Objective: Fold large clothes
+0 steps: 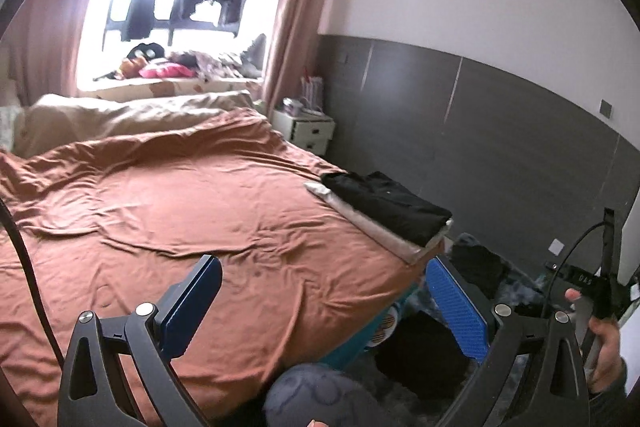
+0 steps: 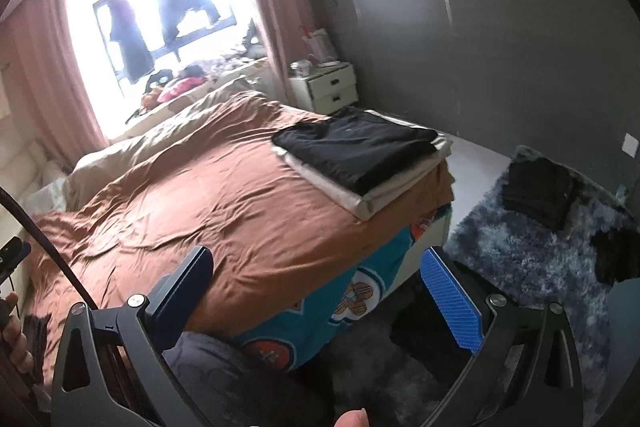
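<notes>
Both tongs hang above the near edge of the bed with nothing between their blue ribbed pads: the left gripper (image 1: 324, 307) has its jaws spread wide, and the right gripper (image 2: 320, 303) is spread just as wide.

On the far right corner of the rust-brown crumpled bedspread (image 1: 168, 211) lies a folded black garment (image 2: 356, 151), stacked on a folded cream-white cloth (image 2: 384, 195) whose edge reaches the mattress corner. Below the spread a teal sheet with orange flower prints (image 2: 344, 303) hangs down the bed's side. A beige duvet (image 1: 120, 115) is bunched at the head of the bed, and a white two-drawer nightstand (image 2: 328, 89) stands beside it against the grey panelled wall (image 1: 480, 131).

On the floor to the right, a shaggy blue-grey rug (image 2: 520, 259) carries a loose dark garment (image 2: 538, 193) near the wall and another dark heap (image 2: 616, 259) at the picture's edge, well apart from the folded stack. More dark cloth lies in shadow at the foot of the bed, its shape unclear.

The person's right hand (image 1: 604, 347) wraps its handle low at the right; the left hand (image 2: 14, 335) shows at the left border. Black cables (image 1: 24, 267) trail from both tools.

The middle of the bedspread is bare, wrinkled cloth, wide from the near edge to the duvet.
</notes>
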Tool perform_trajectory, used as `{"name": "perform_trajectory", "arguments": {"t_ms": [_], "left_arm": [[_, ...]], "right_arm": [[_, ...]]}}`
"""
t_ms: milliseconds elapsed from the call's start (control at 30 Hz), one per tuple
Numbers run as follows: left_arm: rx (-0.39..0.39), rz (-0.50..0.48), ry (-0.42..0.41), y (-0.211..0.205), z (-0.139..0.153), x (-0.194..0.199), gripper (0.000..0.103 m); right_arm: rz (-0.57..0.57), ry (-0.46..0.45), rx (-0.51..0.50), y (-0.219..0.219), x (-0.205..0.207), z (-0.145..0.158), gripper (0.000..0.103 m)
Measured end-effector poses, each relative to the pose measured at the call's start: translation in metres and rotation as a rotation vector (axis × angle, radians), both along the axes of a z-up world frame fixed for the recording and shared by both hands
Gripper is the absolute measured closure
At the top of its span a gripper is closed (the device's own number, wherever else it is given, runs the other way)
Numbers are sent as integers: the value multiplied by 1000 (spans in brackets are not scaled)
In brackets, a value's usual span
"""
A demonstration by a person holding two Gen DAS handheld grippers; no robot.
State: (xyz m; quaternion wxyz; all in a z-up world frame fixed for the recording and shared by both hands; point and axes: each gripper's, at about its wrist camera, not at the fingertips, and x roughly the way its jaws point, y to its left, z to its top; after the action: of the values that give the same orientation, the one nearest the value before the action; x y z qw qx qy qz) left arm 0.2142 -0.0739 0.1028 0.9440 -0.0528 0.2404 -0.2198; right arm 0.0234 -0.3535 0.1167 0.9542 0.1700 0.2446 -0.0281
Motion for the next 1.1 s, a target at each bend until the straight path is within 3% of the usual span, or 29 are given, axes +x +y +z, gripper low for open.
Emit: {"name": "perform_trajectory", "arguments": {"t_ms": [200,400,800,967,1100], "left_arm": [[-25,76,-52,22,-3,-64,1],[-1,120,-102,29,-10,-125,1],[18,193,-141,28,-35,-215,1],[48,237,-157,28,-48,-245,1],[20,272,-160,36,-52,-260,1]], "right_arm": [[86,-7,-41,14,-33,-5,0],[137,-13,-80,23,-64,-13,0],[153,-73,-84,29,-124,-40,0],[152,-103,-82,35,-137,-53,0],[163,-119,-105,45,-138,-55,0]]}}
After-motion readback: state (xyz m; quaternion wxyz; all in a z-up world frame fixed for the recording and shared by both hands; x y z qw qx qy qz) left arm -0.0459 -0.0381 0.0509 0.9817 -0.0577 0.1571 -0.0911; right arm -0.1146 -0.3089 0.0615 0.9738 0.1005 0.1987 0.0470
